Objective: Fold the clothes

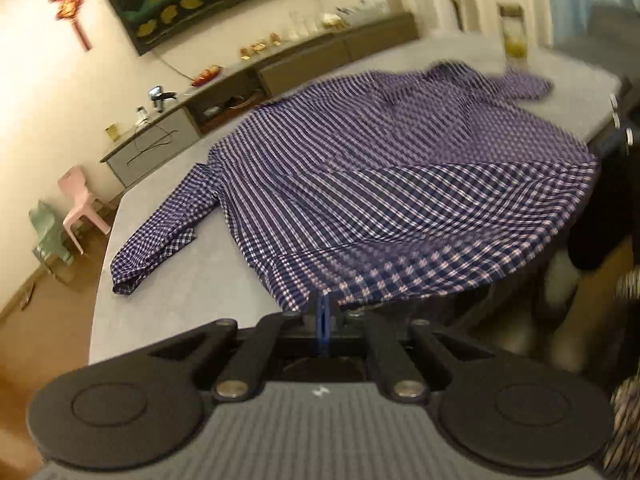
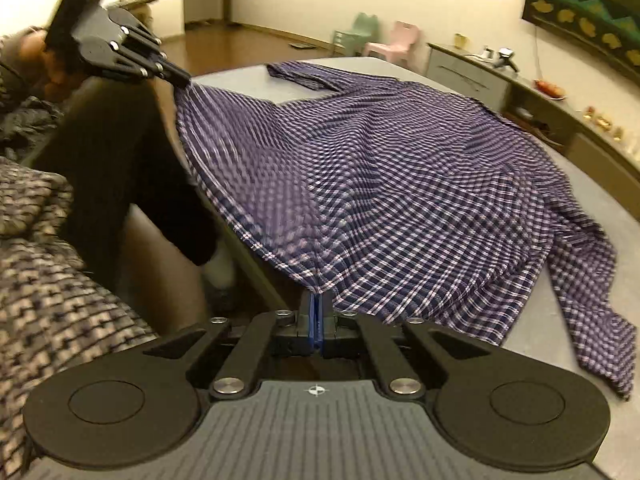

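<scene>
1. Here the checked shirt [image 1: 360, 184] lies spread on the grey counter [image 1: 168, 288], its hem end drawn off the near edge and raised, while the collar end rests flat at the far side.
2. One sleeve [image 1: 156, 240] trails across the counter toward its end; the other sleeve [image 2: 592, 280] drapes over the counter's side edge.
3. The left hand-held gripper [image 1: 322, 312] has its jaws pressed together on one hem corner, cloth bunching where the blue pads meet.
4. The right hand-held gripper [image 2: 316, 312] pinches the other hem corner the same way, and the hem runs taut between the two.
5. The cloth looks thin, light and limp: it sags in the middle and ripples, so it will likely swing and crease rather than keep any shape.
6. The hem corners seem the sound hold, since the stitched edge gives the pads something firm; the smooth weave might slip from a shallow bite.
7. Beyond the counter stand a long sideboard [image 1: 280, 64] and two small chairs [image 1: 80, 208].
</scene>
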`<state>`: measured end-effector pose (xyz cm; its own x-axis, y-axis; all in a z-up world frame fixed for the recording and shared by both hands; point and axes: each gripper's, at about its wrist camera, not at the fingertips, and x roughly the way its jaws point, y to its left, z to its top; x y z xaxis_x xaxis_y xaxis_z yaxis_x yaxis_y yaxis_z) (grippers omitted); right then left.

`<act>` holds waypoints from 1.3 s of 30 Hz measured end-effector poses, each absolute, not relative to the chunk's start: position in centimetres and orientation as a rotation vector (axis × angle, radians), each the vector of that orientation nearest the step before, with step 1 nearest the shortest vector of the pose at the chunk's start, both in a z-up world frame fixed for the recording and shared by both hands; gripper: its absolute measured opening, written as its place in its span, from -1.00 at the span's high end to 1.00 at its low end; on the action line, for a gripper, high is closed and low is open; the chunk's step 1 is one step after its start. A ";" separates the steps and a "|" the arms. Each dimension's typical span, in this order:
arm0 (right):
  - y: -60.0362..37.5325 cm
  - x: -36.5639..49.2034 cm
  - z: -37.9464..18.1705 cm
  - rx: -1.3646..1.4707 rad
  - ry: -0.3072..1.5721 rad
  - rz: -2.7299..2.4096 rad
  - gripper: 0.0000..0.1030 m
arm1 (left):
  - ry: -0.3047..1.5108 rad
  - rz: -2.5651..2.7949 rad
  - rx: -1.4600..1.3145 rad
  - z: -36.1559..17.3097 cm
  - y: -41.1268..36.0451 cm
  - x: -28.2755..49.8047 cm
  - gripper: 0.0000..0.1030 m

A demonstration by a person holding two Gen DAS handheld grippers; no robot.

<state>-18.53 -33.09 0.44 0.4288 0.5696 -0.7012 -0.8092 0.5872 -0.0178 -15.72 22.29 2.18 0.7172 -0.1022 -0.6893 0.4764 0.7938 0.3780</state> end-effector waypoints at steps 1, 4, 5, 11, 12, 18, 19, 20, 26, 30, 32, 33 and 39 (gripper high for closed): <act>-33.6 -18.0 0.9 -0.350 0.704 0.892 0.68 | 0.687 -0.335 0.585 2.3 22.2 -15.6 0.72; -35.7 -14.0 2.7 -0.196 0.651 0.824 0.03 | 0.603 -0.336 0.565 4.1 21.2 -14.5 0.46; -36.1 -12.1 2.9 -0.144 0.644 0.783 -0.01 | 0.574 -0.342 0.551 4.7 20.7 -14.1 0.40; -33.3 -0.2 -1.2 -0.226 0.733 0.508 0.00 | 0.646 -0.455 0.531 0.8 14.8 -5.5 0.30; -32.8 0.8 -2.6 -0.262 0.764 0.489 0.02 | 0.677 -0.454 0.541 -0.5 14.0 -3.9 0.30; -33.6 -0.2 -5.7 -0.355 0.913 0.485 0.21 | 0.791 -0.364 0.612 -6.6 14.0 2.8 0.31; -34.2 -0.6 -5.7 -0.344 0.939 0.507 0.21 | 0.802 -0.349 0.619 -7.3 14.4 3.7 0.31; -34.8 -1.0 -5.6 -0.318 0.967 0.540 0.20 | 0.807 -0.337 0.625 -7.5 15.0 4.4 0.31; -40.6 3.1 -1.4 -0.072 0.870 0.434 -0.56 | 0.789 -0.279 0.589 -5.5 16.0 8.9 0.31; -42.4 12.4 -2.4 -0.059 0.856 0.157 -0.69 | 0.735 -0.244 0.540 -4.8 13.5 13.2 0.31; -41.7 15.8 -4.5 -0.094 0.917 0.143 -0.64 | 0.699 -0.224 0.491 -4.6 12.7 15.8 0.31; -41.4 17.1 -5.3 -0.112 0.941 0.145 -0.56 | 0.680 -0.209 0.470 -4.8 12.0 17.3 0.31; -42.9 23.1 -6.4 -0.164 0.909 0.021 -0.26 | 0.755 -0.135 0.347 -7.0 12.7 24.9 0.32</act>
